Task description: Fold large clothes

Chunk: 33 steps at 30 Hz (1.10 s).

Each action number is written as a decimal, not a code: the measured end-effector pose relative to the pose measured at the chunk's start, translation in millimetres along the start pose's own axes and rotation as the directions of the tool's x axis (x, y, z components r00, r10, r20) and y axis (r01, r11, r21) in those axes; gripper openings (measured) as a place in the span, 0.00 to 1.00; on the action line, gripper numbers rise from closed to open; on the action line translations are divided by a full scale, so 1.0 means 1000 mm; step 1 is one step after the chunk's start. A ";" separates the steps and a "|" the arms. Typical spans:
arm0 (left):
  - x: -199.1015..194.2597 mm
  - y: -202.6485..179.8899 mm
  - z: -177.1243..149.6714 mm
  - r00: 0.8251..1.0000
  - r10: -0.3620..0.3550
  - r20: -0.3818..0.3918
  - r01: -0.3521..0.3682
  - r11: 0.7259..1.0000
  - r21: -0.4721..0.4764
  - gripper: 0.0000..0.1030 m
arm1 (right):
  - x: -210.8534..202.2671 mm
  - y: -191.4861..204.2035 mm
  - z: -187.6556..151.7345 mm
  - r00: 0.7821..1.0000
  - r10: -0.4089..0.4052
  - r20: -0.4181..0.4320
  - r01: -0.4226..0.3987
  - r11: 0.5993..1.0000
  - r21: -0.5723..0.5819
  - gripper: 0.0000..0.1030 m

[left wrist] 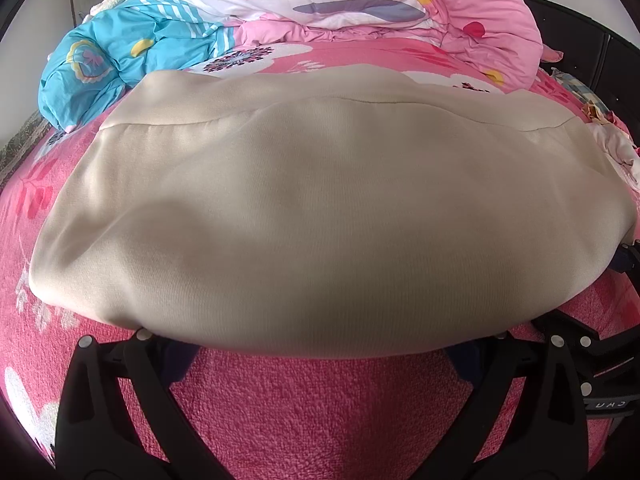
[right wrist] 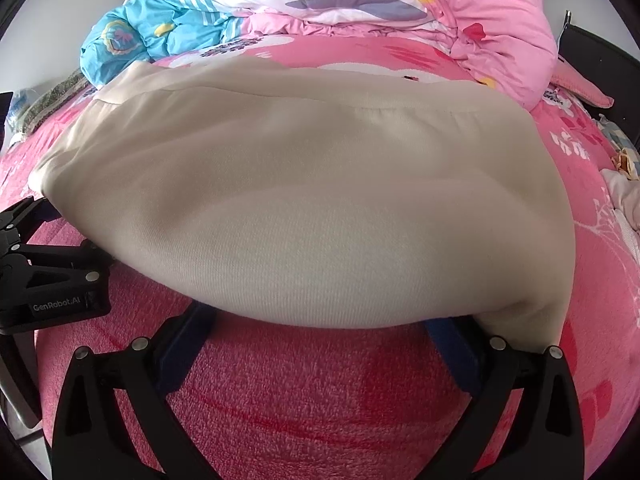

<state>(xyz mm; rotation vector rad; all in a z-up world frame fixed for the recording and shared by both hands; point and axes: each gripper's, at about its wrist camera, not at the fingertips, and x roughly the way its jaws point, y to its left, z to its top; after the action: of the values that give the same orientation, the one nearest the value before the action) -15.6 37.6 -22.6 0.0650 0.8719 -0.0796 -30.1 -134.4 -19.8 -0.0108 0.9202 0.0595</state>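
Observation:
A large beige knit garment (left wrist: 320, 208) (right wrist: 304, 200) lies folded across a pink fleece bed cover (left wrist: 320, 408) (right wrist: 312, 392), a seam running along its far side. My left gripper (left wrist: 320, 346) is open, its black fingers (left wrist: 136, 364) spread wide. Their tips are hidden under the garment's near edge. My right gripper (right wrist: 320, 326) is open too. Its blue pads (right wrist: 452, 344) slip under the near edge close to the garment's right corner. The left gripper's body (right wrist: 52, 276) shows beside the garment's left corner in the right wrist view.
A crumpled pink and white quilt (left wrist: 360, 4) (right wrist: 380, 4) and a bundled blue cover (left wrist: 120, 64) (right wrist: 136, 40) lie beyond the garment. Small cloth items (left wrist: 616, 148) (right wrist: 628, 196) sit at the bed's right edge, next to dark furniture (right wrist: 592, 52).

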 end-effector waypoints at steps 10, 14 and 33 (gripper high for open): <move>0.000 0.000 0.000 1.000 0.000 0.000 0.000 1.000 0.000 0.94 | -0.001 0.000 -0.002 1.000 0.001 0.011 -0.001 1.000 0.001 0.95; 0.000 0.000 0.000 1.000 -0.001 0.000 0.001 1.000 0.000 0.94 | -0.001 0.000 -0.002 1.000 -0.006 0.023 0.005 1.000 0.017 0.95; 0.000 0.000 0.000 1.000 -0.002 -0.001 0.002 1.000 0.001 0.94 | -0.001 0.001 -0.003 1.000 -0.007 0.020 0.006 1.000 0.017 0.95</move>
<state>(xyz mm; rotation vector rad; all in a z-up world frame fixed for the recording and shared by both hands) -16.2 37.6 -22.5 0.0648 0.8725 -0.0814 -33.1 -134.0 -21.0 0.0024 0.9002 0.0459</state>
